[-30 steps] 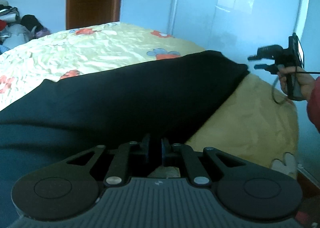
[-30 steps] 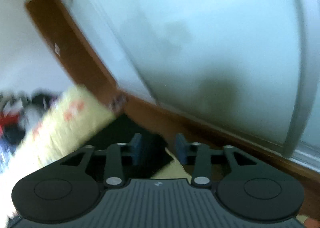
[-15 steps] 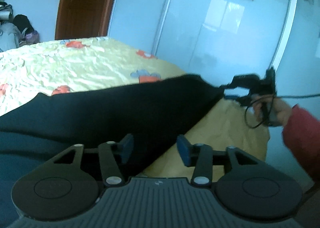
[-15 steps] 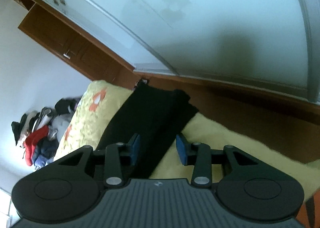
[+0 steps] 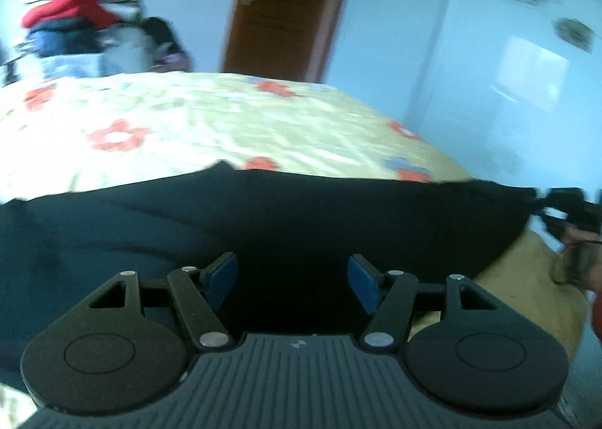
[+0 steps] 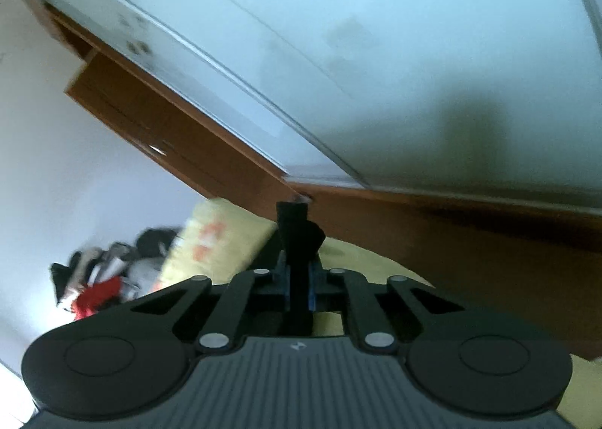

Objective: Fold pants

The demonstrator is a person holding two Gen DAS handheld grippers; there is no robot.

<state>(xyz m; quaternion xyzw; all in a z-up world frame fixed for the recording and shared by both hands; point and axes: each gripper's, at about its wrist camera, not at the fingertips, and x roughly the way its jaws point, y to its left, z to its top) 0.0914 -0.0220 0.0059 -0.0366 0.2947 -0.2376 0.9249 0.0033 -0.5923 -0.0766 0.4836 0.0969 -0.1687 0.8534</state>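
Left wrist view: left gripper (image 5: pixel 293 280) jaws just opened wide, empty, above black pants (image 5: pixel 263 218) along the bed (image 5: pixel 225 120) edge. Right gripper (image 6: pixel 299 288) clamped on pants end.

The left gripper (image 5: pixel 293 280) has just been opening, blue-padded fingers (image 5: pixel 222 276) apart; the right gripper (image 6: pixel 299 286) is clamped on black cloth (image 6: pixel 299 237).

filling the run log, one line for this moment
phase: regrasp | left gripper: jaws just opening, pads clear of black pants | right gripper: just shut on pants end | bed
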